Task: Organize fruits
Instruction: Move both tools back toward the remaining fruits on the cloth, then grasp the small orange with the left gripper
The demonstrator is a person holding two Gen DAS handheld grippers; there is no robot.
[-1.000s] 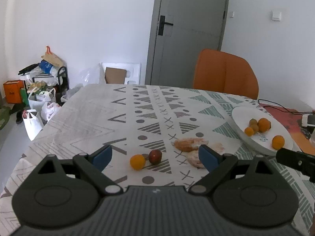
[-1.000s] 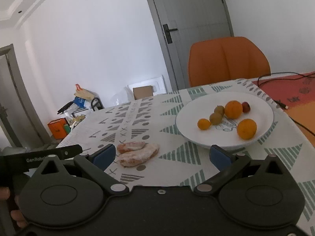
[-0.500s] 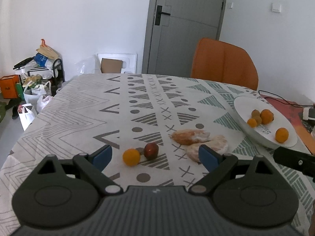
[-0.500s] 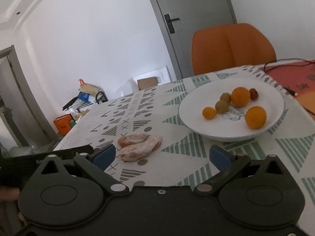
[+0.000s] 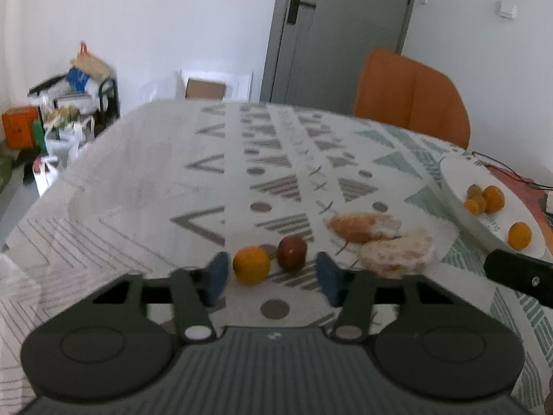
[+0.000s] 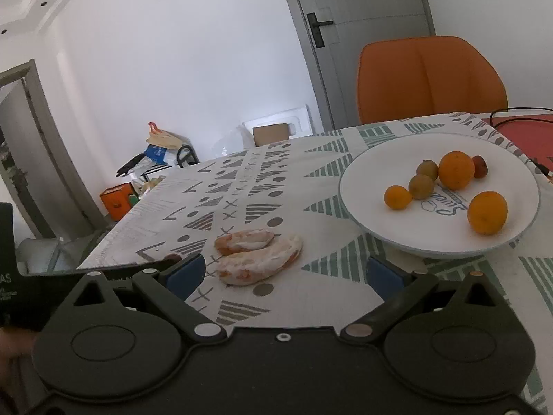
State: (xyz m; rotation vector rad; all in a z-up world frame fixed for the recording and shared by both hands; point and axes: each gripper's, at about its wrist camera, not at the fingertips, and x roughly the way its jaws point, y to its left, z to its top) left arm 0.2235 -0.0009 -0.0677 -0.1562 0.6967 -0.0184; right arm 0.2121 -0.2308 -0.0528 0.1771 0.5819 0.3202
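A small orange fruit [image 5: 251,265] and a dark red fruit [image 5: 292,252] lie side by side on the patterned tablecloth. My left gripper [image 5: 271,278] is open low over the cloth, its blue pads just short of the two fruits. Two pieces of orange peel [image 5: 395,251] lie to the right of them, also in the right wrist view [image 6: 257,255]. A white plate [image 6: 366,214] holds several fruits, among them a large orange [image 6: 455,169]. My right gripper [image 6: 285,273] is open and empty, near the peel and the plate's front rim.
An orange chair [image 6: 428,79] stands behind the table's far right edge. A red mat with a black cable [image 6: 511,121] lies right of the plate. Bags and a rack [image 5: 65,103] stand on the floor at the left. A grey door [image 5: 338,31] is behind.
My left gripper has moved forward and down toward the two loose fruits, and its jaws have narrowed. My right gripper has moved closer to the plate and peel.
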